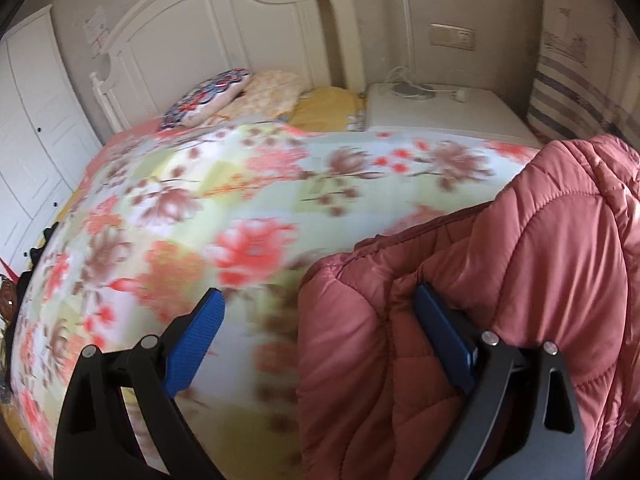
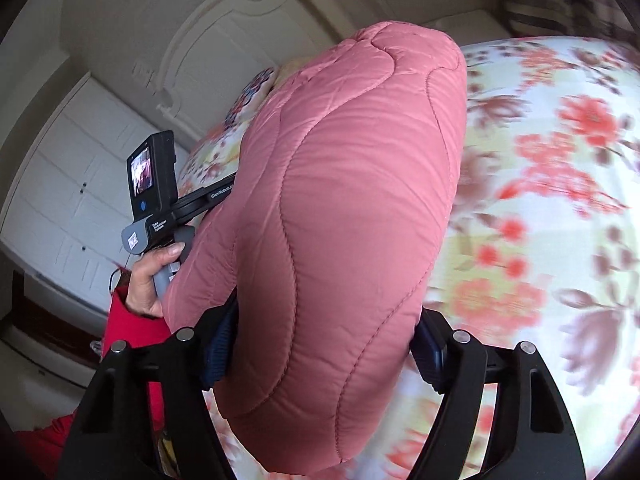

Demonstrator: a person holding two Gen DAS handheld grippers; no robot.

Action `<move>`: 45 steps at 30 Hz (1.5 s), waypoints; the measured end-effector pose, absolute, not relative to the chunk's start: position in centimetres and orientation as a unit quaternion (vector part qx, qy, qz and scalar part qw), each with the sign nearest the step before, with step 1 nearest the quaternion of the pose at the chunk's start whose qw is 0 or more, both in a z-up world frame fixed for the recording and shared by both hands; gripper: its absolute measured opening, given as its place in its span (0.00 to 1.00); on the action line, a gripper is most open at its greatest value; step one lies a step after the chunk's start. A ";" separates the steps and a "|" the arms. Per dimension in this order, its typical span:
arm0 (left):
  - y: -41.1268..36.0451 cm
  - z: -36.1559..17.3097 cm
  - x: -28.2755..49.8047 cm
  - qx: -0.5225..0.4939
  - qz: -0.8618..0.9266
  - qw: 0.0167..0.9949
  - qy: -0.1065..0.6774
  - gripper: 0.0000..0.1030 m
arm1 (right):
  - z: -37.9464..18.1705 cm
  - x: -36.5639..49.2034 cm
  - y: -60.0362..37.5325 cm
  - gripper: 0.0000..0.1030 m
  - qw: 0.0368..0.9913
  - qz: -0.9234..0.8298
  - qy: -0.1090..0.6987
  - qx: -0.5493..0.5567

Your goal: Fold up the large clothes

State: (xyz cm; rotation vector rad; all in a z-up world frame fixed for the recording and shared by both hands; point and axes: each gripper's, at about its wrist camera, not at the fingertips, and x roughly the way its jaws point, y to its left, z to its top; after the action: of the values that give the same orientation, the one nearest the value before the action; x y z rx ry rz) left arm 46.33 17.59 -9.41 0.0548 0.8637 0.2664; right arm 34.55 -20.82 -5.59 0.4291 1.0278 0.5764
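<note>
My left gripper (image 1: pixel 316 340) is spread wide, gripping nothing; the pink quilted puffer jacket (image 1: pixel 500 280) just drapes over its right finger, above the floral-print bedspread (image 1: pixel 200 200). My right gripper (image 2: pixel 320 344) is clamped around a thick padded bundle of jacket, lifted off the bed. I'd judge folding barely underway: no neat folds visible, most remains.

floral bedspread (image 1: pixel 240 184) lies flat and open left of the pink quilted jacket (image 1: pixel 500 264), pillows (image 1: pixel 248 96) and headboard (image 1: pixel 224 28) wall off the far end, jacket bulk (image 2: pixel 340 208) fills the right wrist view's centre.
</note>
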 end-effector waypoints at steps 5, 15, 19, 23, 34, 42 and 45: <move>11.5 -9.4 46.7 0.032 0.111 0.905 0.409 0.92 | -5.5 33.1 -25.8 0.70 0.822 0.231 0.474 0.215; 3.2 -9.5 46.8 0.050 0.081 0.915 0.392 0.92 | -5.4 30.4 -32.2 0.70 0.831 0.191 0.466 0.236; 2.5 -9.5 46.8 0.050 0.078 0.916 0.390 0.92 | -4.4 29.2 -33.7 0.78 0.838 0.170 0.467 0.225; 2.5 -9.3 46.6 0.054 0.078 0.919 0.383 0.92 | 1.6 27.1 -32.3 0.84 0.907 0.078 0.397 0.118; 2.9 -9.1 46.1 0.042 0.077 0.923 0.375 0.92 | 2.1 32.5 -20.4 0.88 0.920 0.057 0.380 -0.079; 2.9 -8.4 45.6 0.048 0.076 0.929 0.359 0.92 | -3.1 35.0 -18.0 0.92 0.891 -0.005 0.423 -0.167; 3.5 -6.6 44.0 0.032 0.056 0.933 0.353 0.92 | -3.4 35.1 -18.5 0.92 0.891 -0.001 0.423 -0.162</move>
State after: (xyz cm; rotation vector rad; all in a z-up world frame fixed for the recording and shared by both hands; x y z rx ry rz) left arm 43.98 3.52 -6.56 0.0645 0.7223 0.1140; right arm 35.11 -18.50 -3.37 -0.3356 0.8788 -0.0024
